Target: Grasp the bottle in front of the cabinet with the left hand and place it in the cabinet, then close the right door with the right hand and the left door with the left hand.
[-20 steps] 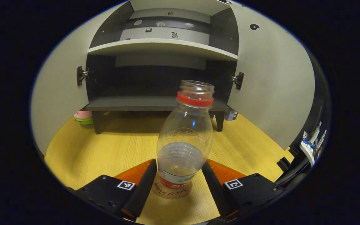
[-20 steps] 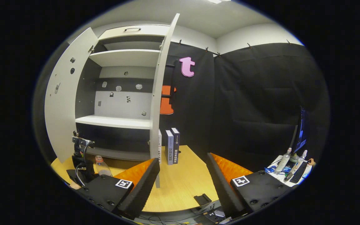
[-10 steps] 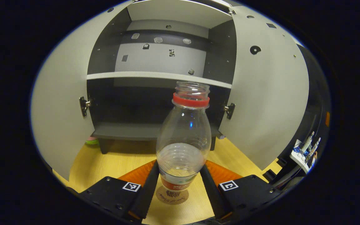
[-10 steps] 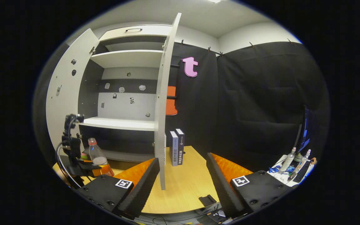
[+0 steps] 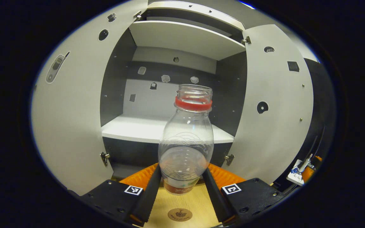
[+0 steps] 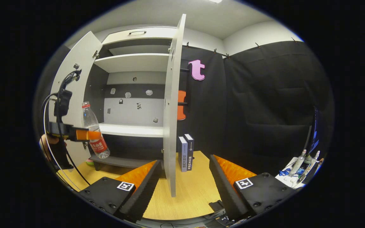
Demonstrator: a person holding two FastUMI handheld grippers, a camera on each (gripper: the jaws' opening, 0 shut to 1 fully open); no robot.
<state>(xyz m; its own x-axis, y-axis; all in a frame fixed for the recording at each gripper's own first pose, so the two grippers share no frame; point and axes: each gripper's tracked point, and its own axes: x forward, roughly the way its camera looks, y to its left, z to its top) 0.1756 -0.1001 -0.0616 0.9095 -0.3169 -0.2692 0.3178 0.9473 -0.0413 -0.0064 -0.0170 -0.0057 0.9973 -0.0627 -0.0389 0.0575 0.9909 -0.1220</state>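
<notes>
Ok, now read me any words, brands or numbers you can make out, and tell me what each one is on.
Nothing can be read for certain.
Label on the bottle: print too small and blurred to read.
Round coaster: script too blurred to read.
Spines of the two books: print too small to read.
Square coded markers: patterns, no words.

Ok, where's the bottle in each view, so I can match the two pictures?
Left gripper view: bottle at centre, clamped between the left gripper fingers.
Right gripper view: far left, held off the table before the cabinet.
Shared landmark: the white middle shelf.
</notes>
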